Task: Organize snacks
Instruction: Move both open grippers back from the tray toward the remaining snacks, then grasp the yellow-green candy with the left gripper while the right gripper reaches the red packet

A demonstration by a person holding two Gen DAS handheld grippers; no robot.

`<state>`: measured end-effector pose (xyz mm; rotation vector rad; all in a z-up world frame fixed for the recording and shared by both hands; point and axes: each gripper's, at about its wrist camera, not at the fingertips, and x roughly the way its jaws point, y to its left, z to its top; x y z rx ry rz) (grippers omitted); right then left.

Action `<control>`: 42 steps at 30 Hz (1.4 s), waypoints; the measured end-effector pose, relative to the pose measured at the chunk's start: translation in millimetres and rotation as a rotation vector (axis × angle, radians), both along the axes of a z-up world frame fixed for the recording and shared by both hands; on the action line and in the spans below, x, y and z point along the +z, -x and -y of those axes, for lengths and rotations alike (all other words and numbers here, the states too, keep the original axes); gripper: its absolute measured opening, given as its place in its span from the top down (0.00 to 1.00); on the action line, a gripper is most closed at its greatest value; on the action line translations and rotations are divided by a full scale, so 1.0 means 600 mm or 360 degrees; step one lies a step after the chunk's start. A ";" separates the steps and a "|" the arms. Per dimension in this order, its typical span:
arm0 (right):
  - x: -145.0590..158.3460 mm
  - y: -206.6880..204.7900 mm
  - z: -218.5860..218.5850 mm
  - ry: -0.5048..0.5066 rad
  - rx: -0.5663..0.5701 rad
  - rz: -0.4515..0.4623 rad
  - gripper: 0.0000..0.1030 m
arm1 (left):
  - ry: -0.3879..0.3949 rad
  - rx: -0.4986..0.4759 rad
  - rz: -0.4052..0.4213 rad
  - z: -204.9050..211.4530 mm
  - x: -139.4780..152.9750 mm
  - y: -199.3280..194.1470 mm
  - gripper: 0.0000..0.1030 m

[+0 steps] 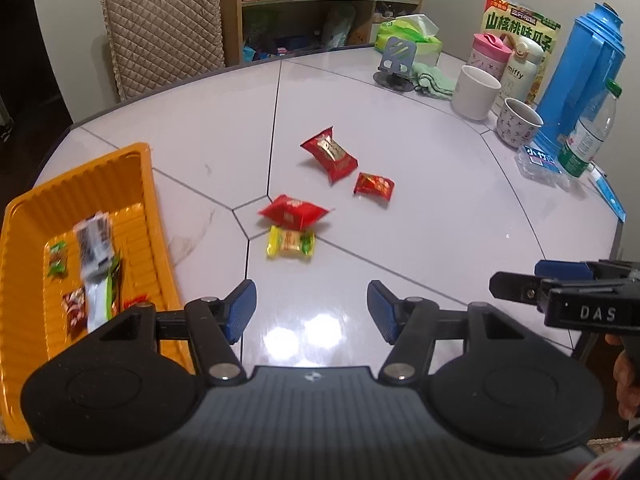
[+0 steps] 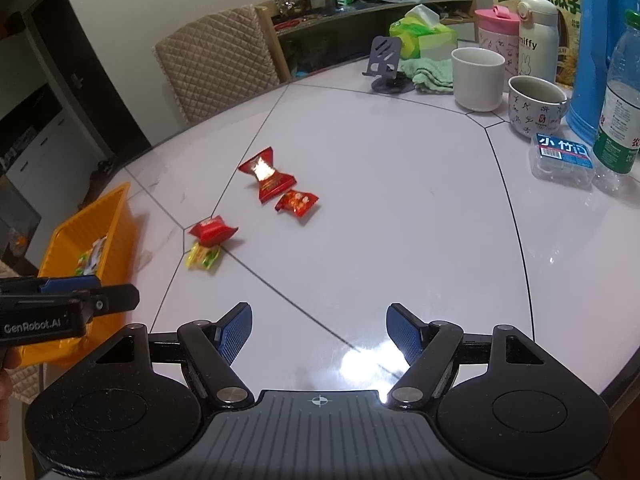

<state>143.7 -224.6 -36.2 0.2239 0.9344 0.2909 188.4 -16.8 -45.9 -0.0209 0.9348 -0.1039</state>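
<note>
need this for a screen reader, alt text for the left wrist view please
Open left gripper hovers empty over a white table, facing four loose snack packets: three red, one yellow. An orange tray at left already holds several snacks.

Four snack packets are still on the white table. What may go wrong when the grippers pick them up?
1. The red pillow packet lies partly on the yellow-green packet; a grasp may catch both or flick one away.
2. The larger red foil packet and small red packet lie close together, so open fingers may push the neighbour.
3. The orange ribbed plastic basket sits at the table edge; a knock might shift it.
</note>
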 end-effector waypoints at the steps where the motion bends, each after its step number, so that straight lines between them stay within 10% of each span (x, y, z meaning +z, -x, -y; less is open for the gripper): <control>1: -0.002 -0.004 -0.001 0.0000 -0.0009 -0.0003 0.28 | 0.0001 -0.0002 -0.0010 -0.001 -0.004 -0.009 0.43; 20: -0.040 -0.065 -0.010 -0.0010 -0.0106 -0.0090 0.28 | -0.0038 -0.0087 -0.0195 -0.007 -0.096 -0.164 0.57; 42: -0.060 -0.091 -0.022 -0.0004 -0.0115 -0.0149 0.28 | -0.0073 -0.0138 -0.0229 0.004 -0.131 -0.182 0.75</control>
